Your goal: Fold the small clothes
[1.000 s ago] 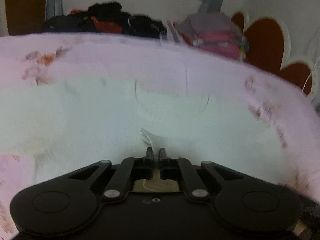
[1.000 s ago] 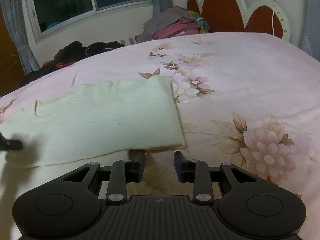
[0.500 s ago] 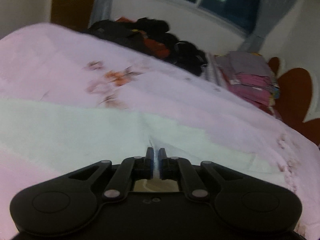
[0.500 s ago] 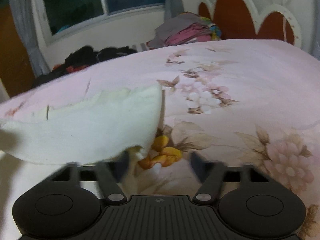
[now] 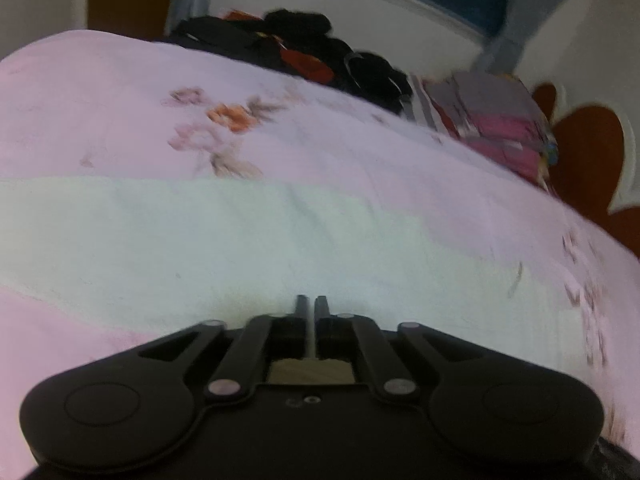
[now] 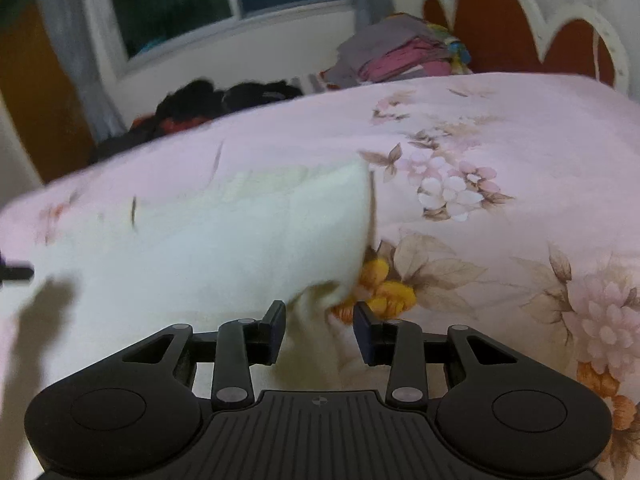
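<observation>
From the left wrist, the left gripper (image 5: 311, 303) hangs low over a pale cream cloth (image 5: 240, 240) spread across the pink flowered bedspread (image 5: 120, 100); its jaws are opening from a narrow slit, a thin edge of the cloth shows in the gap, and the blur hides whether the pads still press on it. From the right wrist, the right gripper (image 6: 320, 312) stands with its jaws apart around a bunched corner of the same cloth (image 6: 200, 248), the pads not pressing it, and the cloth's right edge is lifted off the bedspread (image 6: 500, 140), with a stack of folded clothes (image 6: 400, 56) by the headboard (image 6: 500, 20).
</observation>
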Demonstrator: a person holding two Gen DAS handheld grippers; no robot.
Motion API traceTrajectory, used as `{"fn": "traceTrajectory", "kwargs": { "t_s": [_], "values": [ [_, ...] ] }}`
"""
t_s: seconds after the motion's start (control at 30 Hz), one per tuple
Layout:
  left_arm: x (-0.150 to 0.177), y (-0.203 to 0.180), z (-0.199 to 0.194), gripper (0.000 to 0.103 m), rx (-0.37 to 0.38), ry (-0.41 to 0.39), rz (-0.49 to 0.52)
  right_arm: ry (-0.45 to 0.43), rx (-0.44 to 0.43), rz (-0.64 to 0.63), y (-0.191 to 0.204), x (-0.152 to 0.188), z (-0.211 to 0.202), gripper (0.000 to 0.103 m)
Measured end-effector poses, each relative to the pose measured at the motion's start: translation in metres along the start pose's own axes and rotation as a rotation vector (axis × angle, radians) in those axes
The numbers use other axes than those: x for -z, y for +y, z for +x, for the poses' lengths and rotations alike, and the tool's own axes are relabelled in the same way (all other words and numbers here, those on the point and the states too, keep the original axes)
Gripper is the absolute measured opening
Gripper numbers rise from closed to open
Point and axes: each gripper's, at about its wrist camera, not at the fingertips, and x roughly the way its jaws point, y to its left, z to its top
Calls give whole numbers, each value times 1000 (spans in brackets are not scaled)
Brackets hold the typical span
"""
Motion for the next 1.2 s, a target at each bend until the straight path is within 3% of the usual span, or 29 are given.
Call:
{"fn": "traceTrajectory", "kwargs": {
  "t_s": [0.03,0.27,0.4,0.43,0.47,0.6,0.7,0.8,0.83,0.9,0.93,0.97,1.07,1.2],
  "values": [
    [3,-1,3,19,-3,10,8,4,6,8,0,1,3,37],
    [10,2,17,23,-13,31,13,-14,-13,219,-19,-15,21,37],
    [10,-3,17,27,-17,32,39,-41,-11,266,-26,-27,23,35],
    [11,-4,17,26,-20,29,46,-50,7,262,-28,-31,22,9],
    [13,-5,17,26,-23,25,57,-45,34,244,-29,-34,24,5],
    [18,-11,17,21,-51,3,111,-50,88,93,-22,-31,26,4],
    [19,-10,16,13,-68,-13,122,-209,248,-165,1,-23,12,4],
    [21,-10,14,13,-72,-19,131,-89,280,-284,5,-3,35,4],
    [21,-10,13,13,-71,-17,138,-106,284,-305,5,0,34,4],
    [20,-10,11,13,-65,-8,162,-96,259,-268,0,-3,28,5],
    [19,-10,10,18,-60,-4,165,-84,233,-238,-6,-6,24,6],
    [18,-9,7,30,-61,-4,166,-70,211,-210,-11,-8,17,12],
    [18,-2,1,42,-100,-27,150,-76,151,-149,-16,-8,-11,22],
    [15,11,6,44,-97,0,87,-124,89,-73,-18,-25,-31,23]
  ]
}}
